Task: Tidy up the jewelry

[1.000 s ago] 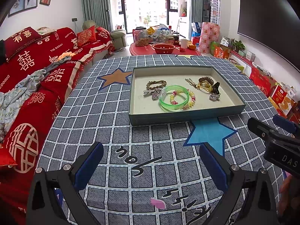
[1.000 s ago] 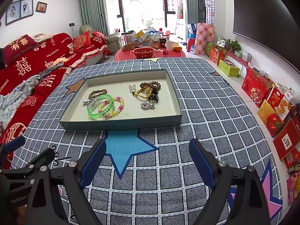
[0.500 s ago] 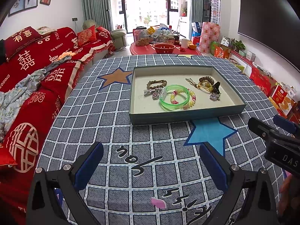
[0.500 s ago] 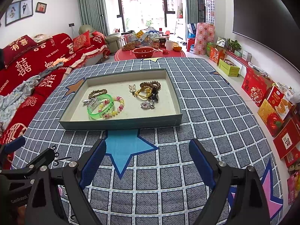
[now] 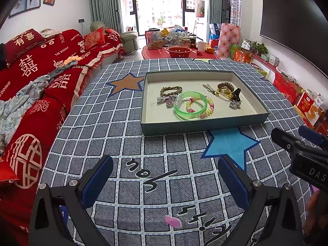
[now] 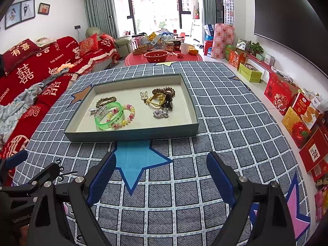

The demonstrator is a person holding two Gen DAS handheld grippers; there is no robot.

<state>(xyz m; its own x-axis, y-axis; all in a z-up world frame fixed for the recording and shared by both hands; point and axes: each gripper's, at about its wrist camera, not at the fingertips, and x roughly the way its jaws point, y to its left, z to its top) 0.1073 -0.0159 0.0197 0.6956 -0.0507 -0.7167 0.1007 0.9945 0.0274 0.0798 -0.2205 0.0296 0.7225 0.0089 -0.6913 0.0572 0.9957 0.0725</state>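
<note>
Change: none, you've held still | left claw [image 5: 164, 181], right claw [image 6: 162, 173] apart, empty | tray [image 6: 131, 133] jewelry untouched

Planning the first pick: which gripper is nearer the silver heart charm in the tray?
Right. The right gripper sits almost straight before the silver heart charm; from the left gripper the charm lies off to its right. Both hover short of the tray.
</note>
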